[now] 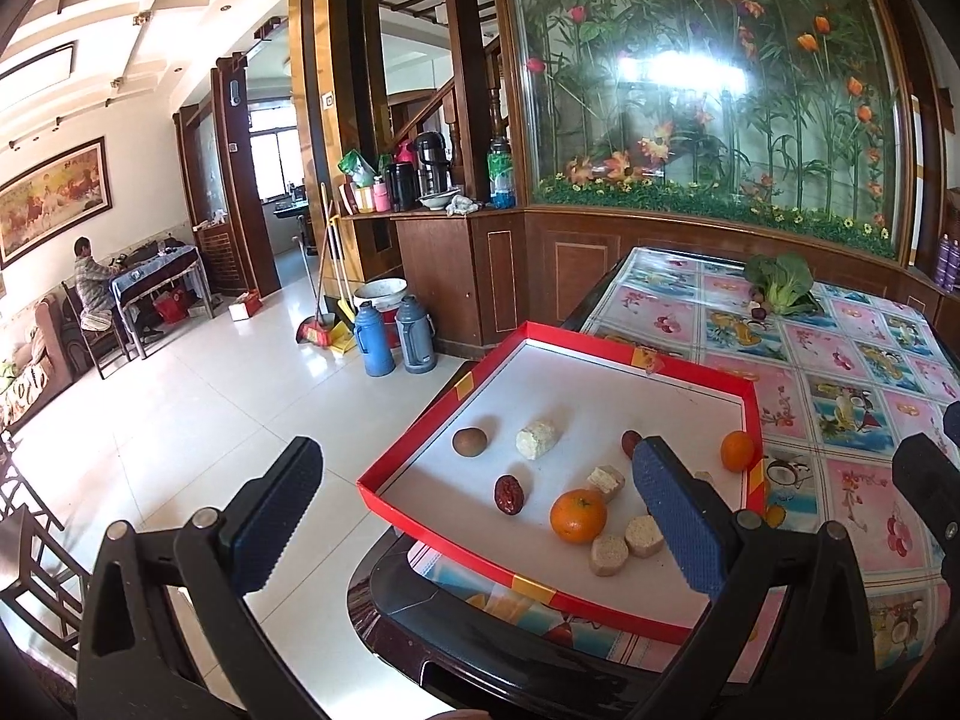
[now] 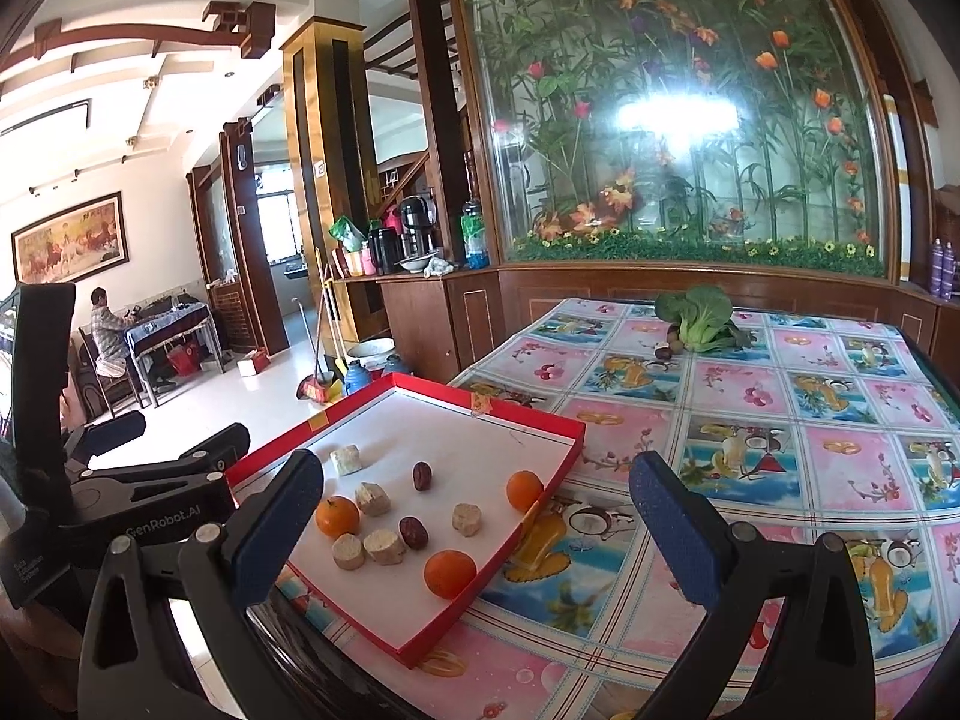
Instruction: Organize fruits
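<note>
A red tray with a white floor (image 1: 630, 396) (image 2: 468, 438) sits at the table's near left corner. In it lie oranges (image 1: 578, 515) (image 2: 449, 573), red dates (image 1: 509, 494) (image 2: 411, 531), a brown round fruit (image 1: 469, 441), and several pale cake pieces (image 1: 537, 438) (image 2: 384, 545). My left gripper (image 1: 474, 516) is open and empty, above the tray's near left edge. My right gripper (image 2: 480, 540) is open and empty, above the tray's near right part. The left gripper's body also shows in the right wrist view (image 2: 156, 480).
The table (image 2: 780, 420) has a colourful fruit-print cloth. A green leafy vegetable (image 2: 699, 318) with small dark fruits beside it lies at the far side. Thermos flasks (image 1: 396, 336) and brooms stand on the floor to the left. A wooden cabinet with a glass flower panel runs behind.
</note>
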`<state>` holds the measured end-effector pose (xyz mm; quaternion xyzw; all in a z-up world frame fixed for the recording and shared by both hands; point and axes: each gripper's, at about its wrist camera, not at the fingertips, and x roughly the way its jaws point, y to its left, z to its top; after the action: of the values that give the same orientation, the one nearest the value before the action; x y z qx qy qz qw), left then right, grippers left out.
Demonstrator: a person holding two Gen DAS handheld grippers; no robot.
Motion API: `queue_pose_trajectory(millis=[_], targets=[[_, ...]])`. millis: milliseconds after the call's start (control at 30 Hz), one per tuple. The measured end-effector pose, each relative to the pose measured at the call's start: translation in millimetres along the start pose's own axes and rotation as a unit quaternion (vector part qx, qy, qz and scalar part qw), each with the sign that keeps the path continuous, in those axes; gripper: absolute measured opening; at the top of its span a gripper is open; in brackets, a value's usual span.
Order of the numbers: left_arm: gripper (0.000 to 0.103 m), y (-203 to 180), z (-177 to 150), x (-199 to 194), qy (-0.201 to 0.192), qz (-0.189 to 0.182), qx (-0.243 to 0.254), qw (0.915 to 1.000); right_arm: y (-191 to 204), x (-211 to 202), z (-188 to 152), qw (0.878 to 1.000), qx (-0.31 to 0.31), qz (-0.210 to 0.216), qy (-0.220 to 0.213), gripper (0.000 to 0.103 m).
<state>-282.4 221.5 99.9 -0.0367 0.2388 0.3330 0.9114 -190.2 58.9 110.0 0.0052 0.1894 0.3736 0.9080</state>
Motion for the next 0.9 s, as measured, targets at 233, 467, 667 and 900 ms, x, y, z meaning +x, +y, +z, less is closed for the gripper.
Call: queue_pose_trajectory(millis=[233, 467, 667, 900], targets=[[0.103, 2, -2, 2, -0.001, 0.002, -0.003, 1.0, 1, 5, -1, 1.0, 0.004, 0.001, 0.007, 0.102], [0.103, 8, -3, 6, 0.002, 0.009, -0.011, 0.9999, 5, 5, -2, 1.0, -0.002, 0.006, 0.01, 0.102], [0.103, 11, -3, 5, 0.002, 0.014, -0.013, 0.9998, 8, 2, -2, 1.0, -0.01, 0.005, 0.005, 0.102], [0.103, 11, -3, 3, 0.0, 0.015, -0.014, 0.9998, 9, -2, -1, 1.0, -0.011, 0.006, -0.001, 0.102]])
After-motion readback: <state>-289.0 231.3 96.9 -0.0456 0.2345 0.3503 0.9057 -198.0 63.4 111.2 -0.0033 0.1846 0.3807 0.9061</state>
